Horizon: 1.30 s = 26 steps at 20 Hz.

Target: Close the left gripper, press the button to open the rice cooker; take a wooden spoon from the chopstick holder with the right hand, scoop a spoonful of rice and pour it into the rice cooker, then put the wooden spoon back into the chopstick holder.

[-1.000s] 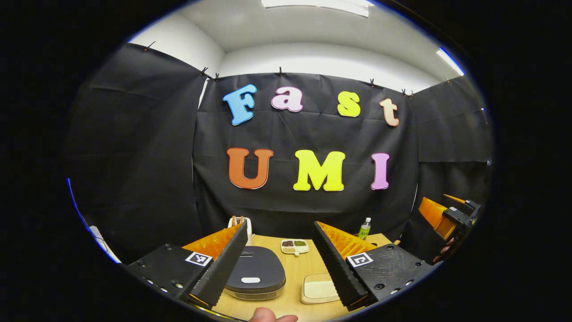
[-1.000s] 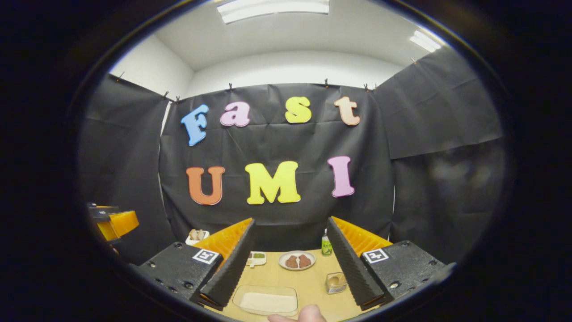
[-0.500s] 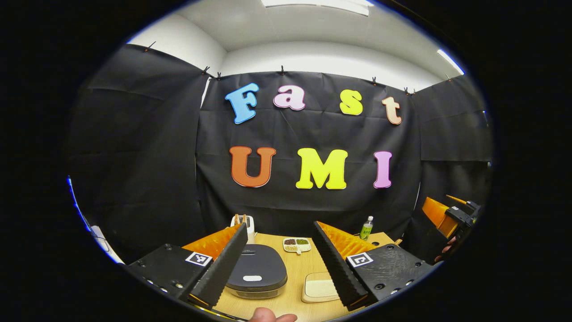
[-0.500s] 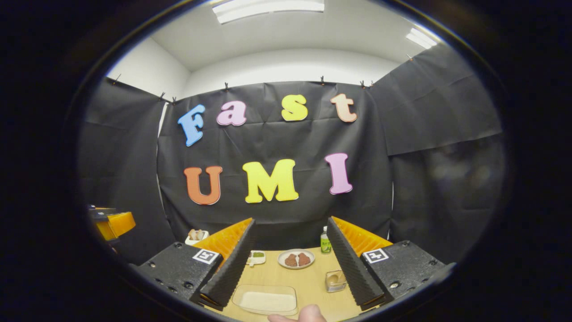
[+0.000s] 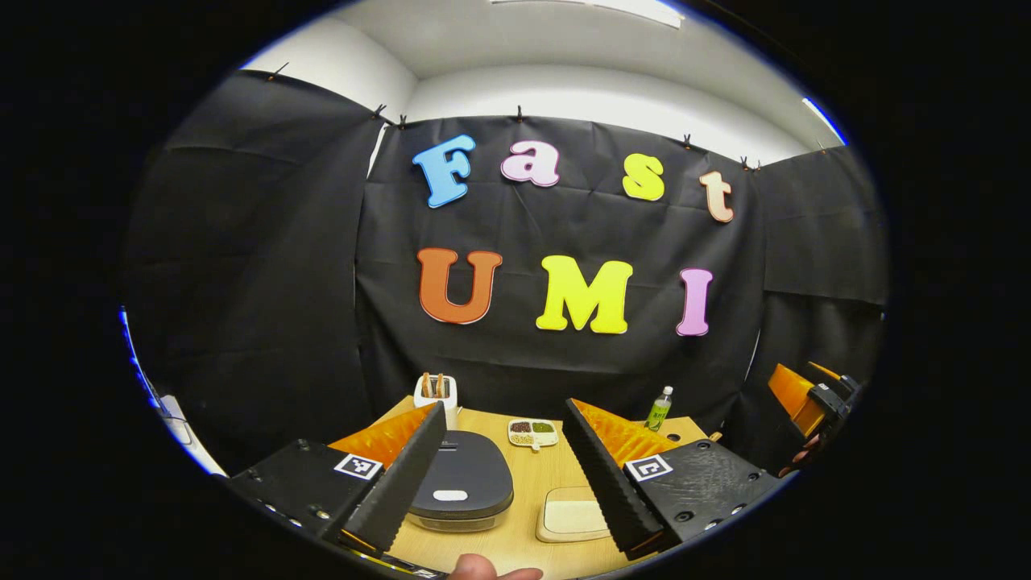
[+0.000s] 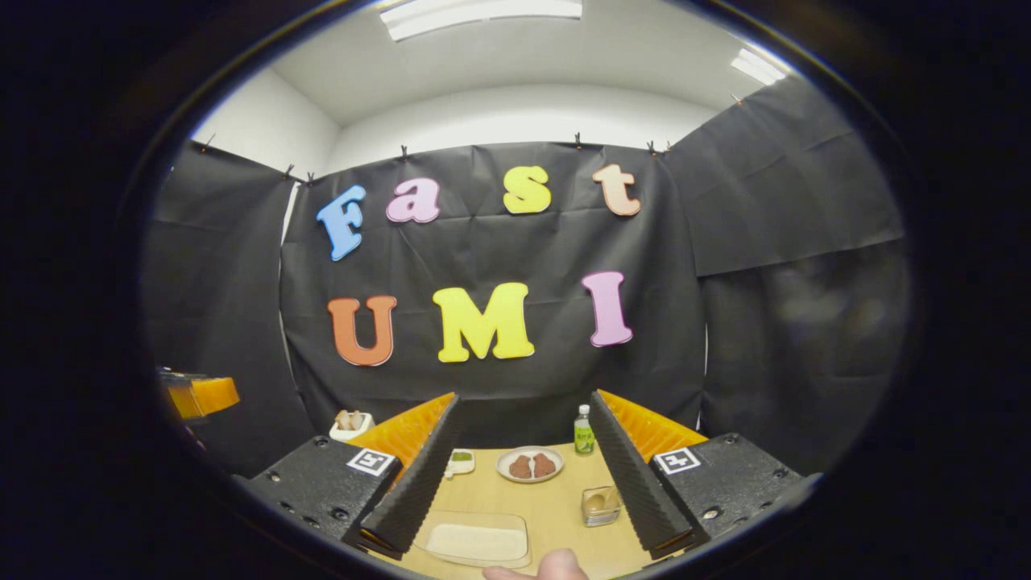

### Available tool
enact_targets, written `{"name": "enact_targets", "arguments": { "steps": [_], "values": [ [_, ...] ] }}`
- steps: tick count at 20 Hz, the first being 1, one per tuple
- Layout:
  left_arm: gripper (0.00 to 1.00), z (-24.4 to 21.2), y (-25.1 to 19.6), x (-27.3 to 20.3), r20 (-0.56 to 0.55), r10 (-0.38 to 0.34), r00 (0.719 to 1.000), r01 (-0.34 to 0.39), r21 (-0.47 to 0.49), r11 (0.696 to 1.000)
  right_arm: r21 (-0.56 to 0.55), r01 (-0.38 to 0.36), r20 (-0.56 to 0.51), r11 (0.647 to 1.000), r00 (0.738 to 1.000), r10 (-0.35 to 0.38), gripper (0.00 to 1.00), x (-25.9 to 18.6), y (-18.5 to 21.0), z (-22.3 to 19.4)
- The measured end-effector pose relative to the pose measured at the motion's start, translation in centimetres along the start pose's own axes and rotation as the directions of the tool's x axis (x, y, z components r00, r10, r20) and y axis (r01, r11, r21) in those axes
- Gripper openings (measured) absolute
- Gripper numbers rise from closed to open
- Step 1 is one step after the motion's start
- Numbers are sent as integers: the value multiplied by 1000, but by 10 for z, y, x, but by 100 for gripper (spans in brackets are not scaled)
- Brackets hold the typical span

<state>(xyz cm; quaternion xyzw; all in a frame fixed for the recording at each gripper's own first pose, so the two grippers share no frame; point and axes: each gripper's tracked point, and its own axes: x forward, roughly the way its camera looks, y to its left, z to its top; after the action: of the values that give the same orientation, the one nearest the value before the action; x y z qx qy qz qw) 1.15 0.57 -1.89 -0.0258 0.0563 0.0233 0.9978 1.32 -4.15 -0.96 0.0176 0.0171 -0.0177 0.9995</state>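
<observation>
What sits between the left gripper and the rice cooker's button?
Nothing visible. The left gripper hangs open above the table, and the white button on the closed rice cooker lies bare just beyond its fingers.

One rice cooker (image 5: pixel 461 482) — one bottle (image 5: pixel 659 408) — two trays (image 5: pixel 572 514).

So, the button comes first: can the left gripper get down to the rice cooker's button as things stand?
Probably yes: the left gripper hangs open above the rice cooker, with nothing between it and the button.
</observation>
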Motion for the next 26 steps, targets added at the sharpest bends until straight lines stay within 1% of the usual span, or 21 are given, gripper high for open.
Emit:
{"name": "enact_targets", "arguments": {
  "steps": [3, 4, 9, 10, 11, 12, 13, 14, 15, 16, 17, 18, 19, 20, 21, 22, 23, 26],
  "values": [
    [95, -14, 5, 6, -61, 12, 998, -11, 9, 1000, 4, 5, -16, 1000, 1000, -5, 100, 6, -7, -7],
    [94, -20, 5, 9, -87, 0, 996, 0, 4, 1000, 7, 6, -24, 1000, 1000, -5, 100, 10, -8, -10],
    [95, -51, 26, 22, -220, 24, 975, -26, -2, 1000, 3, -11, -90, 1000, 996, 11, 100, 27, -12, -33],
    [93, -59, 29, 24, -246, 25, 969, -30, -19, 999, 7, -12, -99, 1000, 995, 12, 94, 30, -14, -37],
    [80, -68, 30, 26, -274, 20, 962, -32, -40, 999, 11, -12, -109, 1000, 994, 13, 100, 34, -15, -39],
    [79, -76, 33, 29, -296, 23, 955, -38, -47, 998, 14, -11, -113, 1000, 994, 13, 100, 39, -18, -40],
    [72, -82, 38, 32, -319, 32, 947, -48, -43, 998, 15, -7, -115, 1000, 993, 9, 100, 44, -20, -39],
    [62, -89, 44, 36, -340, 48, 939, -63, -32, 998, 15, -5, -116, 1000, 993, 7, 100, 48, -23, -40],
    [58, -95, 49, 41, -359, 57, 932, -70, -24, 997, 14, -3, -120, 1000, 993, 5, 100, 52, -24, -41],
    [55, -99, 48, 42, -377, 50, 925, -65, -29, 997, 13, 0, -124, 1000, 992, 2, 100, 56, -26, -42],
    [48, -106, 48, 44, -394, 48, 918, -68, -36, 997, 11, 4, -129, 1000, 992, -2, 100, 58, -29, -44],
    [30, -109, 52, 52, -412, 56, 909, -77, -35, 996, 9, 9, -136, 1000, 991, -8, 100, 60, -31, -48],
    [23, -115, 55, 56, -438, 62, 897, -84, -32, 996, 8, 13, -144, 1000, 990, -12, 100, 61, -33, -50],
    [13, -122, 55, 62, -459, 58, 887, -82, -32, 996, 8, 20, -150, 1000, 989, -19, 100, 62, -37, -52],
    [7, -130, 57, 67, -478, 60, 877, -84, -29, 996, 7, 27, -155, 1000, 988, -26, 94, 64, -40, -54],
    [2, -131, 56, 66, -497, 42, 867, -70, -36, 997, 7, 35, -159, 999, 987, -34, 100, 64, -44, -55],
    [4, -138, 56, 68, -522, 33, 852, -62, -38, 997, 7, 43, -163, 999, 986, -41, 100, 65, -47, -56],
    [0, -155, 59, 79, -564, 10, 826, -54, -61, 997, 9, 63, -171, 998, 983, -60, 100, 65, -54, -60]
  ]
}}
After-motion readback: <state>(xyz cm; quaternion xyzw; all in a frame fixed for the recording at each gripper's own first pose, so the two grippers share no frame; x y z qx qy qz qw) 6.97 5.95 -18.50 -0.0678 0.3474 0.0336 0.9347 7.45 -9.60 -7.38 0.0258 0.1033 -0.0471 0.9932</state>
